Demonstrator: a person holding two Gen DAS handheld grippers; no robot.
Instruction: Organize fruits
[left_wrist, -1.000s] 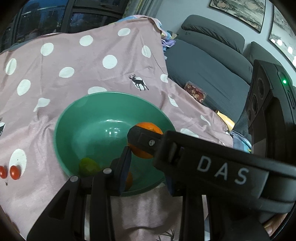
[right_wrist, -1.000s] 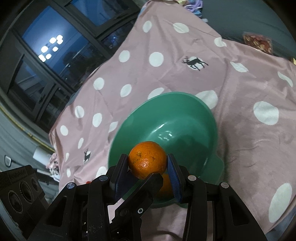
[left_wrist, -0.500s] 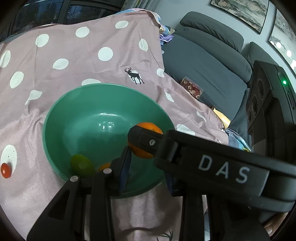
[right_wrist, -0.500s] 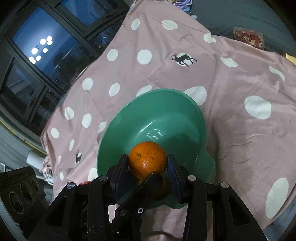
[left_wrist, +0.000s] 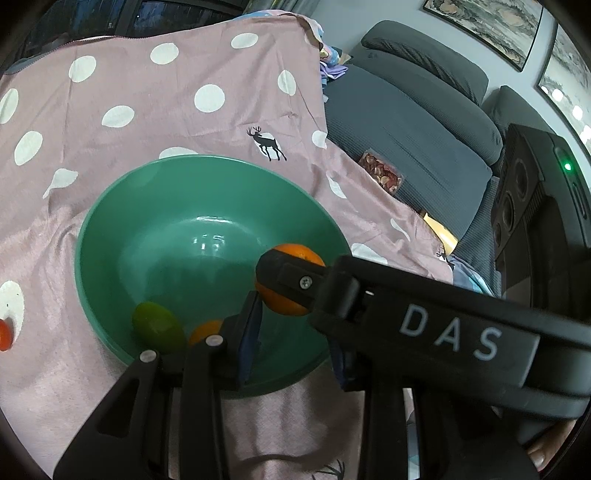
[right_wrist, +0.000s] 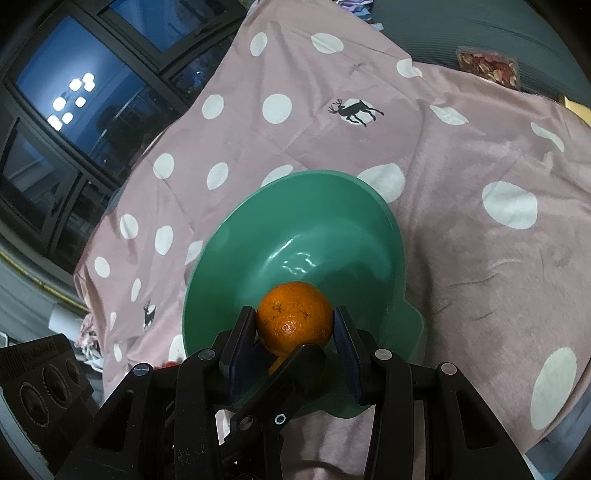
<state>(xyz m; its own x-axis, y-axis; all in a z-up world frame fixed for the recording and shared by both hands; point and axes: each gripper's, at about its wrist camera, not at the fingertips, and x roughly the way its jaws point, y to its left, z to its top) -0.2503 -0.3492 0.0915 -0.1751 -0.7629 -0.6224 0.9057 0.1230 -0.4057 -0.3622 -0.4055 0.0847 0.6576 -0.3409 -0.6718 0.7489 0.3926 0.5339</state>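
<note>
Since the earlier frames both wrist cameras have drawn back from the green bowl (right_wrist: 391, 236), so more of its hollow shows and it sits lower in each view, while the orange (right_wrist: 294, 316) has kept its place between the right gripper (right_wrist: 295, 332)'s blue pads. That gripper is closed on the fruit, pinching it at its widest part and holding it in the air above the near side of the bowl, which rests on the pink polka-dot cloth (right_wrist: 480, 122) over the table. The left gripper (left_wrist: 291, 336) holds nothing, its fingers set moderately apart just above the bowl's near rim, right under the right tool. The likeliest slip is a release from this height: the round orange could bounce off the sloped wall or knock the green fruit (left_wrist: 159, 328) and the smaller orange fruit (left_wrist: 205, 330) lying low at the near side. The crossing tools could also collide. The held orange is bright, dimpled and glossy, with small dark specks, and looks firm.
</note>
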